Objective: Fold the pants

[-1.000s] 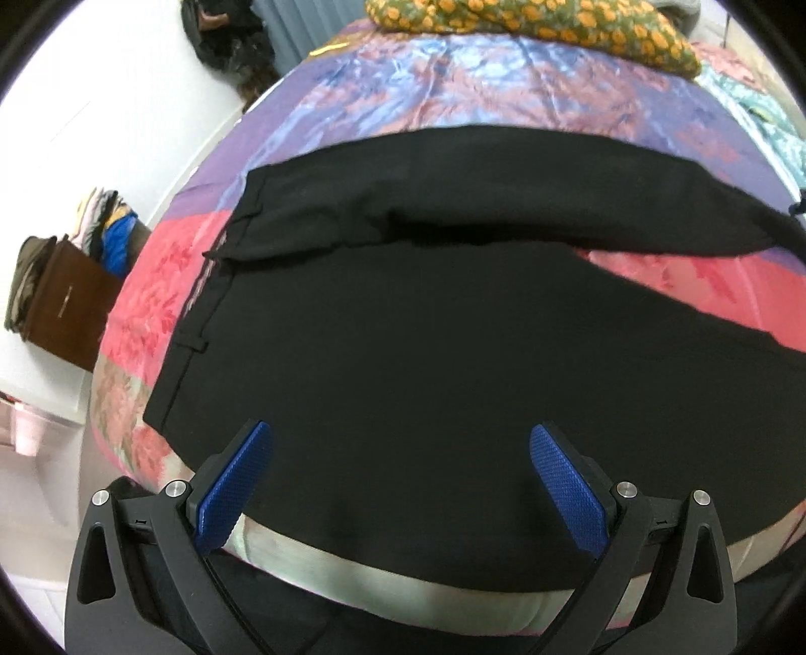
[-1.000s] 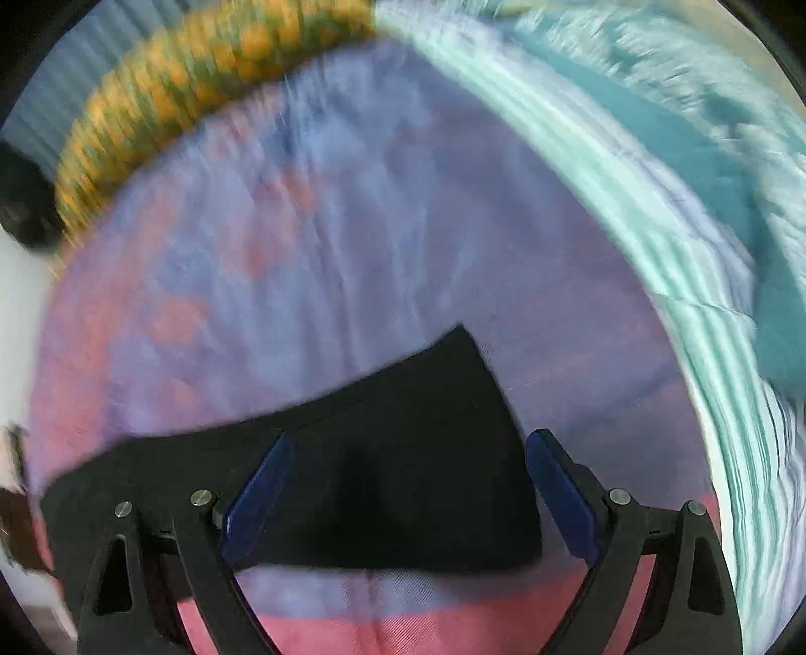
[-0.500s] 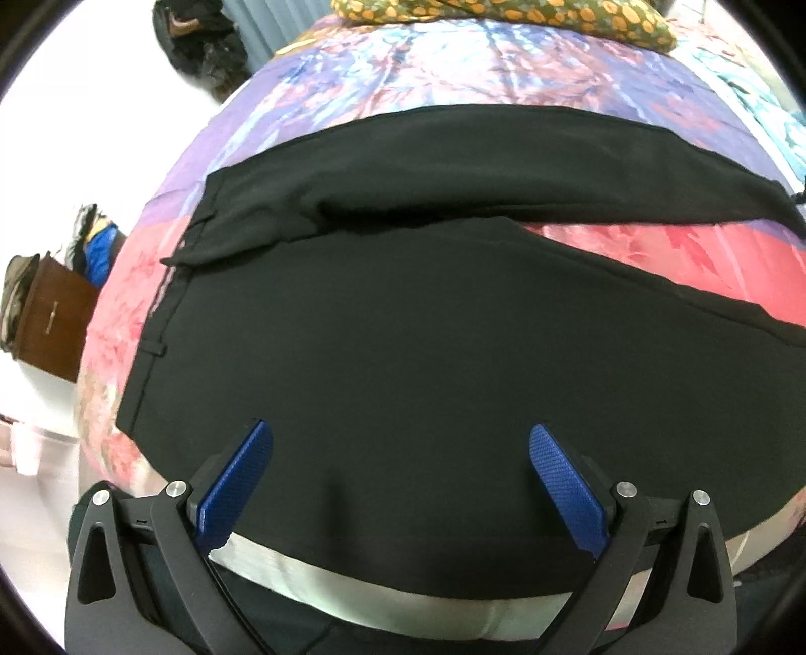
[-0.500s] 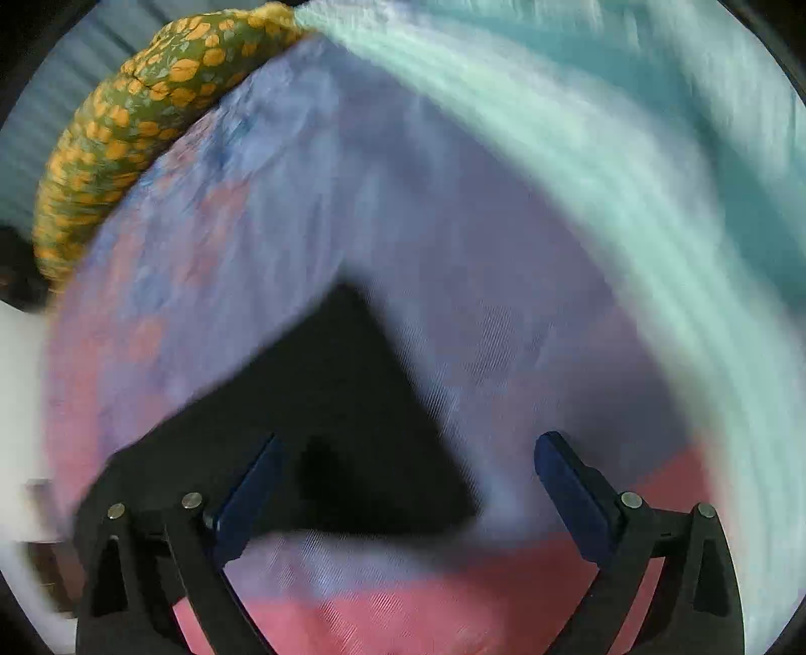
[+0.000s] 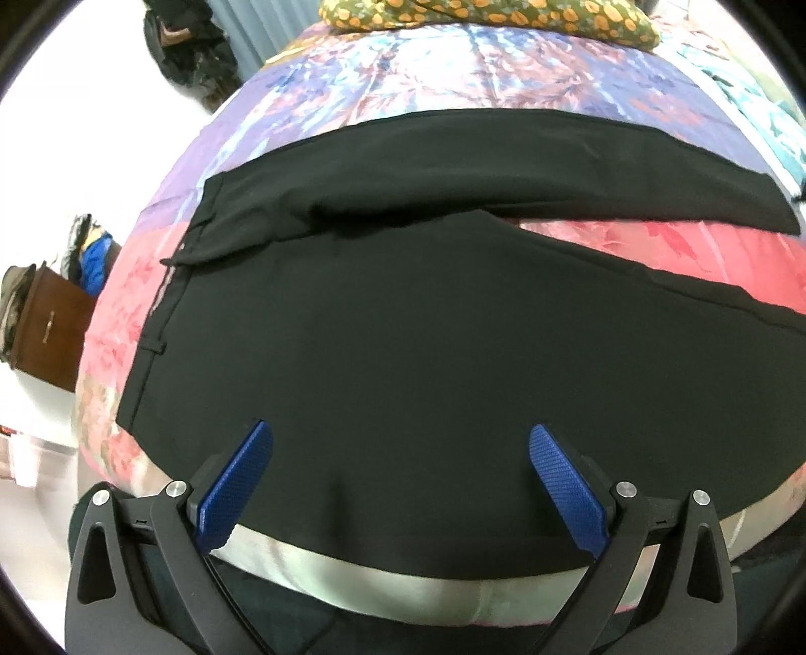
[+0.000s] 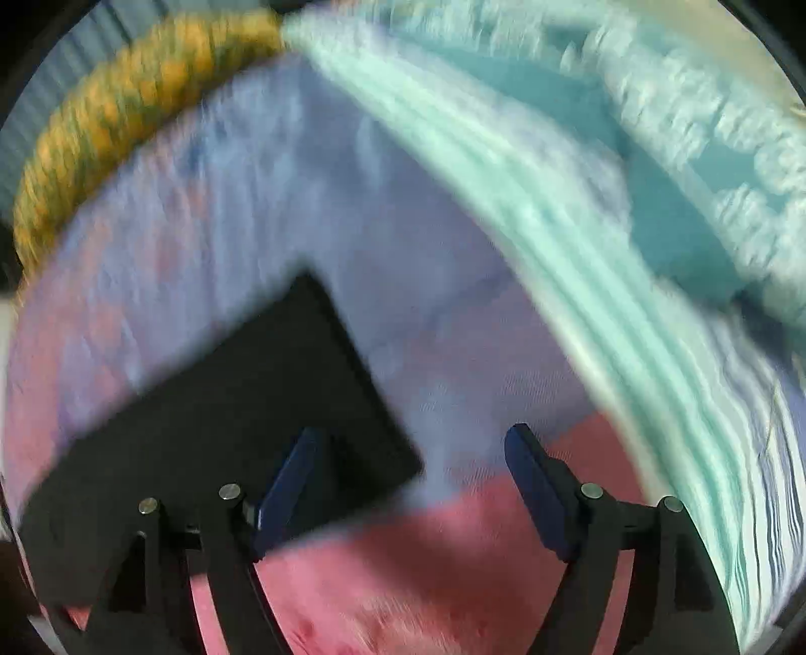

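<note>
- Brown wooden cabinet (image 5: pixel 48 332): far left, beside the bed, clothes piled on top.
- Black pants (image 5: pixel 403 363): spread flat on the floral bedspread (image 5: pixel 453 75), waistband to the left, two legs splayed rightward.
- Left gripper (image 5: pixel 400 478): blue pads wide apart, holding nothing, over the near pant edge.
- Orange-spotted pillow (image 5: pixel 493 20): far edge of bed.
- Right gripper (image 6: pixel 410 483): view blurred, pads spread, empty, at the pant-leg hem (image 6: pixel 322 403).
- Teal striped blanket (image 6: pixel 579 211): right.

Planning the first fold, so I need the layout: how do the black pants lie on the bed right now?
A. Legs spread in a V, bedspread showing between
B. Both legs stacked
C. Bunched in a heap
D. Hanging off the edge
A: in the left wrist view the black fabric pants lie flat with legs splayed, and a wedge of the pink floral bedspread shows between them.
</note>
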{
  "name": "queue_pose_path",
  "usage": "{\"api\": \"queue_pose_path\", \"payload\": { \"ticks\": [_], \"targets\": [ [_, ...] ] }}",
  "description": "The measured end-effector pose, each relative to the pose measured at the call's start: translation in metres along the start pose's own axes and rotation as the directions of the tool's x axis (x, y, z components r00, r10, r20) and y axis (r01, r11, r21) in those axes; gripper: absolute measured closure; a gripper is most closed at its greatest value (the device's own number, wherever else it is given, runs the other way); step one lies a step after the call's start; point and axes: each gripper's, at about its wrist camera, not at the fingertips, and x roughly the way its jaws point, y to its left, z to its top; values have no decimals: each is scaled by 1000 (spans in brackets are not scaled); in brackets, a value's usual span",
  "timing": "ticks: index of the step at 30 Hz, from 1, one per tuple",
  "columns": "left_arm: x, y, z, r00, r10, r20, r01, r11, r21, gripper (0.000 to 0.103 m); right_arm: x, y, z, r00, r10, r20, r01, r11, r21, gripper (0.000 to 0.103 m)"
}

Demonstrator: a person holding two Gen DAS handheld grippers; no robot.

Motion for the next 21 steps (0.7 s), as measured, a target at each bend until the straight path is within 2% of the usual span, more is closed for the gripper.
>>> {"api": "queue_pose_path", "payload": {
  "ticks": [1, 4, 8, 9, 10, 11, 12, 14, 16, 17, 19, 21],
  "targets": [
    [4, 0, 1, 1000, 3, -9, -3, 1000, -2, 1, -3, 4, 8, 999, 35, 21, -35, 999, -13, 25],
    [16, 0, 3, 999, 5, -46, -6, 1000, -17, 1, 12, 25, 34, 997, 81, -20, -82, 994, -71, 25],
    [15, -1, 5, 999, 20, -47, -21, 1000, -20, 1, 60, 66, 55, 996, -41, -74, 27, 984, -178, 25],
    [15, -1, 5, 999, 26, -47, -27, 1000, -16, 1, 70, 68, 55, 995, -33, -96, 15, 983, -184, 34],
    [15, -1, 5, 998, 32, -50, -33, 999, -13, 1, 71, 69, 51, 997, -16, -79, 2, 984, -177, 47],
    [15, -1, 5, 998, 38, -55, -39, 999, -11, 1, 62, 68, 48, 999, 14, -34, -20, 985, -170, 93],
    [16, 1, 5, 997, 41, -61, -42, 999, -14, 1, 50, 70, 43, 999, 53, 0, -52, 985, -164, 92],
    [17, 6, 6, 997, 34, -68, -36, 999, -35, 1, 13, 77, 28, 990, 117, 74, -98, 969, -225, 92],
    [16, 11, 7, 997, 34, -68, -38, 997, -61, 1, -41, 91, 1, 965, 225, 135, -164, 920, -357, 93],
    [14, 13, 7, 997, 35, -62, -39, 997, -70, 1, -75, 97, -21, 948, 278, 156, -185, 878, -441, 93],
    [9, 14, 6, 998, 40, -47, -44, 996, -76, 1, -137, 99, -73, 915, 367, 170, -211, 791, -574, 93],
    [3, 13, 2, 999, 48, -27, -49, 996, -72, 1, -197, 77, -143, 892, 420, 167, -209, 711, -672, 93]
  ]
}}
